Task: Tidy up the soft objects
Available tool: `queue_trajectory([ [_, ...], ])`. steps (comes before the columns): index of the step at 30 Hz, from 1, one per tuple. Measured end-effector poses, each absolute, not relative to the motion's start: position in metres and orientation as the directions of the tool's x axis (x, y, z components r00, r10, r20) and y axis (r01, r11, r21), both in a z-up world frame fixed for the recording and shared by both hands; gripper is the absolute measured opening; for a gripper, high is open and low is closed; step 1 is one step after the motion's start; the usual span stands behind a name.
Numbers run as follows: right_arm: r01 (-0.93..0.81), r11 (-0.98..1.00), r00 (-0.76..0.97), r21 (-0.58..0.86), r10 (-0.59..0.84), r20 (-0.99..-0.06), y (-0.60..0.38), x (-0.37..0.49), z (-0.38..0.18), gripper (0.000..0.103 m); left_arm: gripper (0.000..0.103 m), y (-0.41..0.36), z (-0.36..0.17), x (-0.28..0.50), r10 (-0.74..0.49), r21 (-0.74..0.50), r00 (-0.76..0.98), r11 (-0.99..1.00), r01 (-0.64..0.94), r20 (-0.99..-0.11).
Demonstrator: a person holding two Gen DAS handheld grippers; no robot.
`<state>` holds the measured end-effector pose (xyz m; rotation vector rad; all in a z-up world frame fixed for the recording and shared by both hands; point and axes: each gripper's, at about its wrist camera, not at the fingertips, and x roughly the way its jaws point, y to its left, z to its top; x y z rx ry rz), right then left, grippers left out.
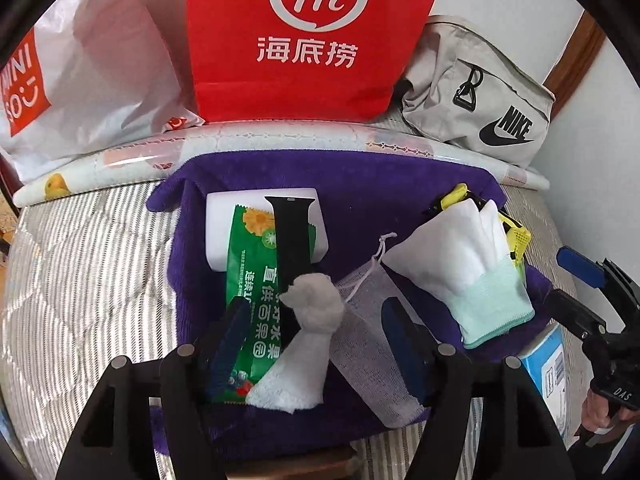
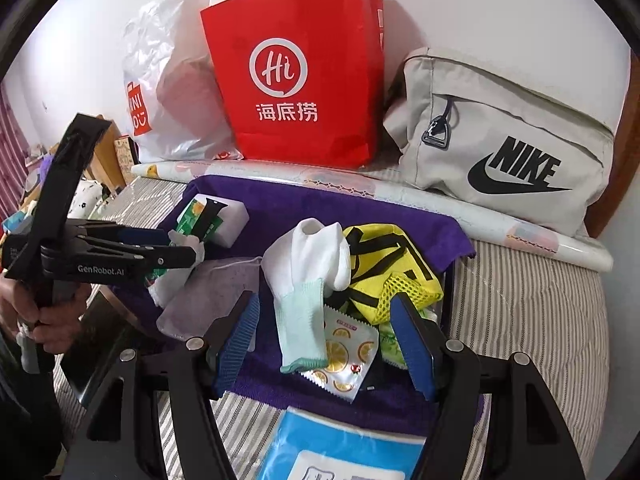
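Observation:
A purple cloth [image 1: 360, 184] on the bed carries a white towel with a knotted end [image 1: 308, 320], a mesh pouch [image 1: 372, 344], a white glove with a mint cuff [image 1: 472, 276], a green snack packet [image 1: 256, 280] and a black watch strap [image 1: 288, 236] on a white block [image 1: 224, 232]. My left gripper [image 1: 316, 340] is open, its blue pads either side of the towel and pouch. My right gripper [image 2: 328, 344] is open around the glove [image 2: 304, 280], beside a yellow mesh item [image 2: 384, 268] and a citrus sachet [image 2: 344, 360].
A red paper bag [image 2: 296, 80], a white Miniso plastic bag [image 2: 168, 92] and a grey Nike bag [image 2: 504, 140] stand against the wall behind a rolled mat [image 2: 400, 188]. A blue tissue pack [image 2: 340, 448] lies at the cloth's near edge. Striped bedding [image 1: 88, 260] surrounds it.

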<state>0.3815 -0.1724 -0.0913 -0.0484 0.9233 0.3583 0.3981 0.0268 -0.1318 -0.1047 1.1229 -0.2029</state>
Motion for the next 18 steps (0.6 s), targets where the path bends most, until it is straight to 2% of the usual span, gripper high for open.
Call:
queue_trajectory([
  [9, -0.287, 0.955, 0.54, 0.069, 0.22, -0.813, -0.169, 0.364, -0.082, 0.067, 0.068, 0.024, -0.1, 0.368, -0.161, -0.112, 0.482, 0.985, 0.128, -0.861],
  [18, -0.222, 0.969, 0.523, 0.111, 0.214, -0.825, -0.175, 0.333, -0.064, 0.067, 0.072, 0.024, -0.065, 0.319, -0.107, -0.073, 0.55, 0.994, 0.084, -0.828],
])
